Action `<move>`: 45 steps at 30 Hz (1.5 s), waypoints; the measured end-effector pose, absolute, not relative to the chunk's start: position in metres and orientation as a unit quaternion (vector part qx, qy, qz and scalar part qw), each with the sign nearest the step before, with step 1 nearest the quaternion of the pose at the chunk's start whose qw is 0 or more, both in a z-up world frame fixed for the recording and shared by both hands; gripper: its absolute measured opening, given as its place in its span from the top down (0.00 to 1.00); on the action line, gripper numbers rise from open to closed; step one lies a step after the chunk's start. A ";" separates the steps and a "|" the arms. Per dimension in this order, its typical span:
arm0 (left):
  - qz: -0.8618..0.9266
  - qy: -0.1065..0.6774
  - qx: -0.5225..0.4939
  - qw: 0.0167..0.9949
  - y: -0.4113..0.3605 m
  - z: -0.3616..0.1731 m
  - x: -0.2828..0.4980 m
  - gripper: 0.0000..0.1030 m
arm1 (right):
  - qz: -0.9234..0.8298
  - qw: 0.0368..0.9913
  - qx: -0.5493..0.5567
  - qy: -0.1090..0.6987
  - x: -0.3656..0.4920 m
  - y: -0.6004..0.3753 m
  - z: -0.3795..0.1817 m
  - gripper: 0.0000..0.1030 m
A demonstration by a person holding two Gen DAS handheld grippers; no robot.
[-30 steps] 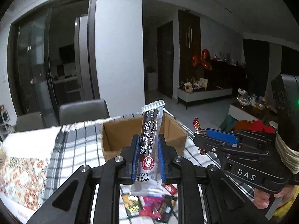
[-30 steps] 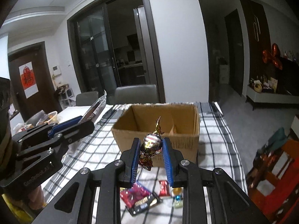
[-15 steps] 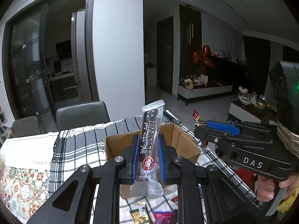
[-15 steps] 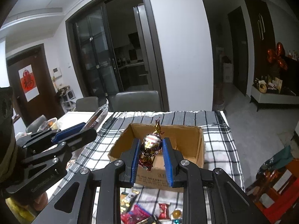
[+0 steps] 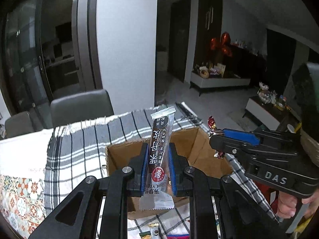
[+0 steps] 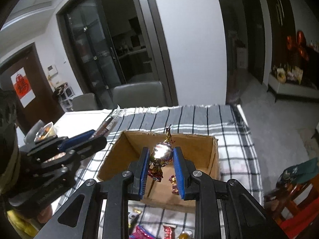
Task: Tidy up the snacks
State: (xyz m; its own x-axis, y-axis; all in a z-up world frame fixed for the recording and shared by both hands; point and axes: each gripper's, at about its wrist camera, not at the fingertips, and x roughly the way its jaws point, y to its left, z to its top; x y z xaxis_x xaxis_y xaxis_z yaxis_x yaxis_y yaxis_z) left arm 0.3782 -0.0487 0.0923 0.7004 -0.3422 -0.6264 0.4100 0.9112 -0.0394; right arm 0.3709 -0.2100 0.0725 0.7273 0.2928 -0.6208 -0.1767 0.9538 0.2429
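Left wrist view: left gripper clamped on a dark snack bar, held upright between the blue pads, hanging over the near wall of the open cardboard box. Right gripper visible at the right edge of the same view, with a foil candy poking above its fingers. Right wrist view: right gripper closed on the foil candy, twisted ends sticking out above and below, poised over the box interior. Inside the box, at least one wrapped sweet lying on the floor beside the blue pad; other contents hidden behind the fingers, so the count cannot be told. On the checked cloth in front of the box, loose snacks yet to be collected: a pink packet, a red candy, a gold candy, and a small wrapper nearer the box. Judged from this: sorting under way but far from finished, with one sweet seemingly boxed, two items in hand and not yet dropped, several pieces left on the cloth. Next, probably: lower each item past the rim and let go, bar likely needing to be laid flat to fit without leaning on the wall.
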 end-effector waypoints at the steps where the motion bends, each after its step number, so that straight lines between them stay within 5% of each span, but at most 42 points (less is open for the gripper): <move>1: -0.204 0.335 0.052 0.919 -0.051 0.089 0.381 0.81 | 0.126 0.924 0.086 0.352 0.375 -0.210 0.069 0.75; 7: -0.190 0.359 0.063 0.912 -0.060 0.068 0.395 0.80 | 0.118 0.916 0.080 0.376 0.390 -0.210 0.050 0.75; 14: -0.167 0.353 0.077 0.917 -0.057 0.067 0.391 0.57 | 0.097 0.909 0.082 0.397 0.397 -0.217 0.035 0.65; 45: -0.159 0.360 0.088 0.915 -0.025 0.070 0.283 0.57 | 0.131 0.903 0.044 0.407 0.293 -0.189 0.032 0.65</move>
State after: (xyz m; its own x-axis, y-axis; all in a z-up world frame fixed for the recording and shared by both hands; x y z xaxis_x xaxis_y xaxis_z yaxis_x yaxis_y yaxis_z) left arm 0.2831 -0.0247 0.0698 0.6897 -0.2281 -0.6872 0.3543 0.9340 0.0456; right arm 0.2932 -0.1886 0.0324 0.6338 0.2734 -0.7236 -0.2010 0.9615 0.1872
